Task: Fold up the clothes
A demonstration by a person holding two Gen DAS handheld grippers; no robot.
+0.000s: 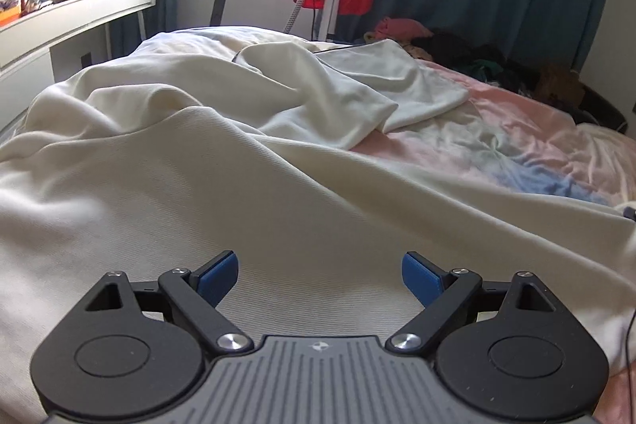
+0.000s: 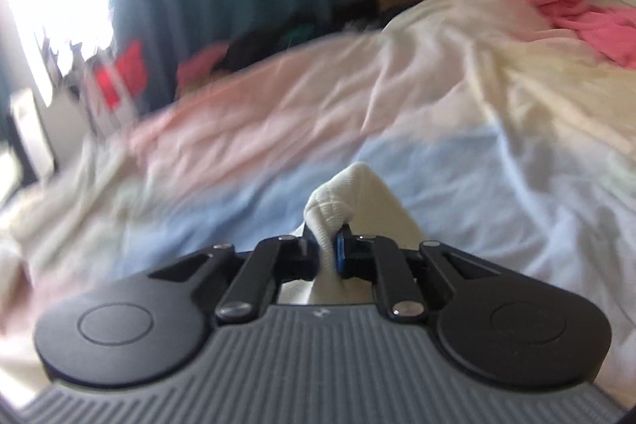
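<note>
Cream garment (image 1: pixel 206 161) sprawled rumpled across the bed (image 1: pixel 497 145), one pinched fold (image 2: pixel 338 201) clamped in the right gripper (image 2: pixel 328 253). Left gripper (image 1: pixel 320 279) gaping wide just above the cloth, holding nothing. Risk: thin bite slipping free, or sheet snagged along, if tugged hard.

The bed (image 1: pixel 528 129) below me wears a rumpled sheet (image 2: pixel 357 129) in pale pink, blue and off-white patches; a cream ribbed garment (image 1: pixel 190 161) lies spread and creased over its near and left part, one folded flap reaching toward the middle; at the far edge by the curtain sits a heap of dark clothes (image 1: pixel 477 56) with a pink piece (image 1: pixel 399 26) beside it; in my right view a bright pink cloth (image 2: pixel 576 18) lies crumpled on the sheet's far right.
</note>
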